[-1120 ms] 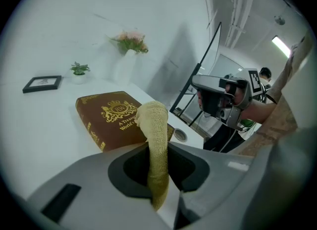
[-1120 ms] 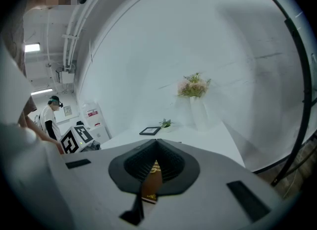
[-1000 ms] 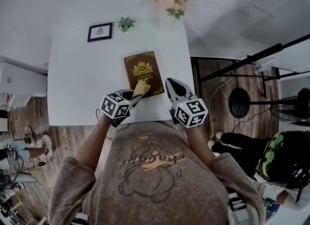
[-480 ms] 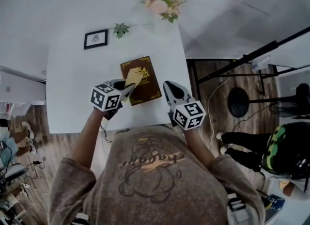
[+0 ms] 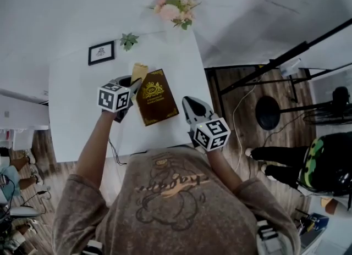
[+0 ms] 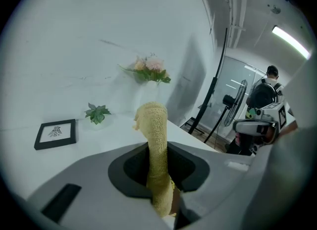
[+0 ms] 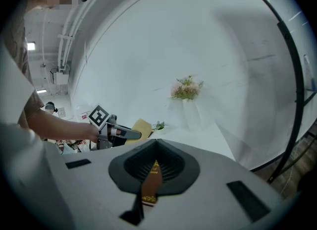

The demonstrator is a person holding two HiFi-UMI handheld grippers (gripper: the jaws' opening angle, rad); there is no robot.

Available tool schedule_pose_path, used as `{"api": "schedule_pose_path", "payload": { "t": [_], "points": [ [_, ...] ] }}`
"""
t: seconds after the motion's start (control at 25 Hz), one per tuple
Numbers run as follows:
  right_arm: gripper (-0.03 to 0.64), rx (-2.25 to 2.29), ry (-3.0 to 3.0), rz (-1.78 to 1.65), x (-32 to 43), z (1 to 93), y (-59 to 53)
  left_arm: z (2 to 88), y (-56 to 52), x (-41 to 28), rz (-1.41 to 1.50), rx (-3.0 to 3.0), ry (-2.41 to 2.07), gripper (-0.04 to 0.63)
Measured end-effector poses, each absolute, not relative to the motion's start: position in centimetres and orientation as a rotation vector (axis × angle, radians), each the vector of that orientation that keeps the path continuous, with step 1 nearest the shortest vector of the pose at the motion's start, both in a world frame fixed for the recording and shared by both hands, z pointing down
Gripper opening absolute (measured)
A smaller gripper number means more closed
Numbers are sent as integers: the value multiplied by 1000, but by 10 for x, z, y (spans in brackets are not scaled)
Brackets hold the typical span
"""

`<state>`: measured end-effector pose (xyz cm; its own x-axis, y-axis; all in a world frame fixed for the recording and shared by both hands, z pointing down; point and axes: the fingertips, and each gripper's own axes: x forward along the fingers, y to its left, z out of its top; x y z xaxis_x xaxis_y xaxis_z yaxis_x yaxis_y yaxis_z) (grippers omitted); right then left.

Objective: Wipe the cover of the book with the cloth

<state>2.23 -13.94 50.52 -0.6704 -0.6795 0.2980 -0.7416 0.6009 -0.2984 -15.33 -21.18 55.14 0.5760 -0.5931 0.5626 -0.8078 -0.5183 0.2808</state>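
The left tool [image 5: 133,84] is clenched on a yellow fuzzy cloth [image 5: 138,71]. The cloth sticks out past the tool's tips in the upper middle of the head view. It is just beside the top left corner of a brown book with a gold pattern [image 5: 155,95]. The pictures do not show if the cloth touches the book. The book lies flat on the white worktop [image 5: 82,111], near the middle of the frame, a bit tilted. The right tool [image 5: 188,104] is at the lower right of the book, near its corner. Its two jaws are pressed together with nothing between them, and the book shows below through the thin slit. At the back of the worktop, in the upper left of the frame, stand a small black picture frame [image 5: 101,53] and a little green plant [image 5: 129,41]. Pink flowers [image 5: 172,11] are at the top.
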Motion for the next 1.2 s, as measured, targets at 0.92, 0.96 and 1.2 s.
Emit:
{"api": "schedule_pose_path", "payload": {
  "t": [0.92, 0.96, 1.2],
  "points": [
    [5, 1361, -2575, 630, 59, 510, -134, 611, -255, -131, 772, 2259, -1079, 61],
    [5, 1359, -2576, 628, 59, 510, -134, 611, -254, -130, 776, 2257, -1072, 61],
    [5, 1365, -2578, 619, 60, 510, -131, 610, -245, -122, 783, 2261, -1042, 61]
  ]
}}
